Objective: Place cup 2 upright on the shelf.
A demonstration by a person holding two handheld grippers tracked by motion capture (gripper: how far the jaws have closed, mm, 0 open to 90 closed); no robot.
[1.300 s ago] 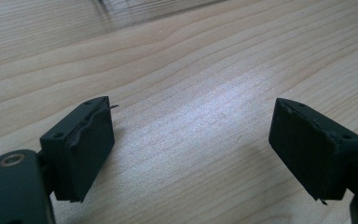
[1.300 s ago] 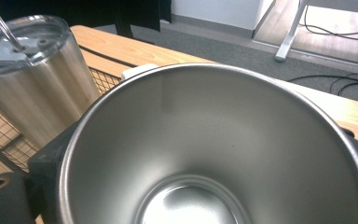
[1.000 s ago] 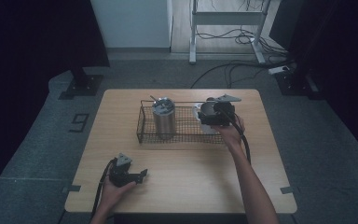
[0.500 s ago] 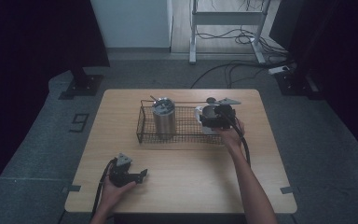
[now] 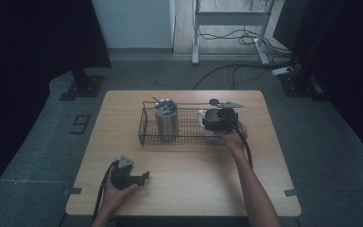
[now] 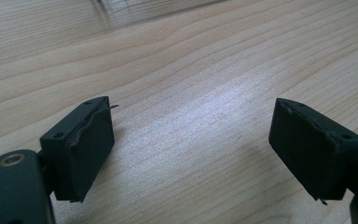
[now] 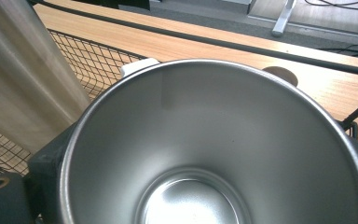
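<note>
A wire basket (image 5: pixel 189 127) sits on the wooden counter (image 5: pixel 264 189), toward the far edge and near the middle, and everything else is placed from it.

Inside the basket at its left end stands a tall steel tumbler (image 5: pixel 166 117), upright, with something thin sticking out of its open top; what that is cannot be told. In the right gripper view the same tumbler (image 7: pixel 23 79) shows as a brushed metal wall just left of the cup.

At the basket's right end the right tool (image 5: pixel 216 120) is over the mesh, held by the person's right hand (image 5: pixel 232 140). Its camera looks straight down into a steel cup (image 7: pixel 214 154), open side up, with a shiny bare bottom. The cup's wall lies between the 2 black jaws, which press against its sides, so the tool is closed on the cup. A white piece (image 7: pixel 139 66) shows just behind the cup's rim. Whether the cup rests on the mesh or hangs above it cannot be told.

Beyond the basket's right far corner a small dark round thing (image 5: pixel 214 101) lies on the counter.

Well in front of the basket, near the counter's front left corner, the left tool (image 5: pixel 139 178) rests low in the left hand (image 5: pixel 116 195). Its jaws stand wide apart with bare wood (image 6: pixel 191 121) between them, holding nothing.
</note>
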